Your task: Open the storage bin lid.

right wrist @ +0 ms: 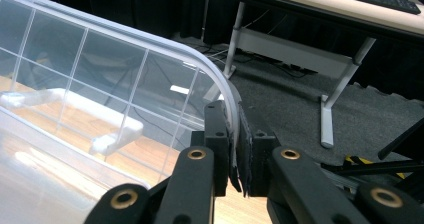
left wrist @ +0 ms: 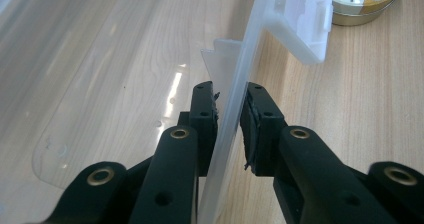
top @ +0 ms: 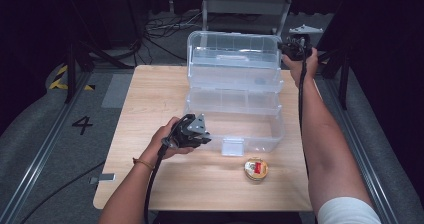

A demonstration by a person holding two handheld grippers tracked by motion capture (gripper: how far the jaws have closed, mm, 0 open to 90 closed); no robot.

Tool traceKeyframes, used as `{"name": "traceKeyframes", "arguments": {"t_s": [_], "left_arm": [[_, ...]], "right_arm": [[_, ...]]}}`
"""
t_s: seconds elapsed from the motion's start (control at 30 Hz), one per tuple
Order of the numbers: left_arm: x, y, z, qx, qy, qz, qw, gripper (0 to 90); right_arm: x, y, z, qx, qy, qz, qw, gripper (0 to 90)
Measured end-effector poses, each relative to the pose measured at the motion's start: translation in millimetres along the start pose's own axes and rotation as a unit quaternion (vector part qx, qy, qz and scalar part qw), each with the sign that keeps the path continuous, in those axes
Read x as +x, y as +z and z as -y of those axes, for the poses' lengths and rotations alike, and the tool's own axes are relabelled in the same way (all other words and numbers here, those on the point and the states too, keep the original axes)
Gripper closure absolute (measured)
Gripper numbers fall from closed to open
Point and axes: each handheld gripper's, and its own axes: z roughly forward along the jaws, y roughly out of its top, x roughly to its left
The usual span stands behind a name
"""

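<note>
Two forearms reach in from the near edge of a pale wooden table [top: 150,184]. Closest on the table lies one small round tin [top: 256,169], gold-sided with a red and white label; its writing is too small to read. It sits apart from the box, just in front of the latch.

Beyond the tin stands one large storage box [top: 235,124] of clear plastic, rectangular with rounded corners, resting near the middle of the table. A frosted white latch [top: 233,146] hangs at the centre of its front wall. Inside, a clear tray level sits above the base.

At the box's near left corner is the left gripper [left wrist: 229,111], held in the person's left hand [top: 162,141]. Its two black jaws are clamped on the thin front wall of the box, one jaw inside and one outside.

Farther back, the box's lid [top: 234,51] stands raised upright, showing a grid of moulded ribs and a white handle [right wrist: 70,101] seen through it.

At the lid's far right top corner is the right gripper [right wrist: 234,129], in the right hand [top: 302,66]. Its jaws are pressed together on the curved rim of the lid.

On the grey floor to the left of the table, one painted "4" [top: 82,125] can be read.
</note>
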Motion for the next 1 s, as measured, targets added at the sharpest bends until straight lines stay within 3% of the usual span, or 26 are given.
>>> {"name": "traceKeyframes", "arguments": {"t_s": [0.07,0.5,0.7,1.0], "left_arm": [[-0.1,0.0,-0.1,0.001,0.000,0.000,1.0000,77.5],[-1.5,0.3,-0.2,0.006,-0.001,-0.008,0.9999,75.9],[-1.4,0.4,-0.1,0.006,-0.006,-0.008,0.9999,75.8],[-2.5,1.0,-0.3,0.007,-0.009,-0.011,0.9999,75.0]], "right_arm": [[-2.4,8.6,1.7,0.008,0.013,-0.002,0.9999,84.6],[-12.4,31.0,0.2,0.056,0.024,-0.021,0.9979,84.3],[-12.2,34.1,-0.8,0.064,0.012,-0.020,0.9977,83.9],[-14.1,39.6,0.8,0.070,0.014,-0.024,0.9972,83.8]]}}
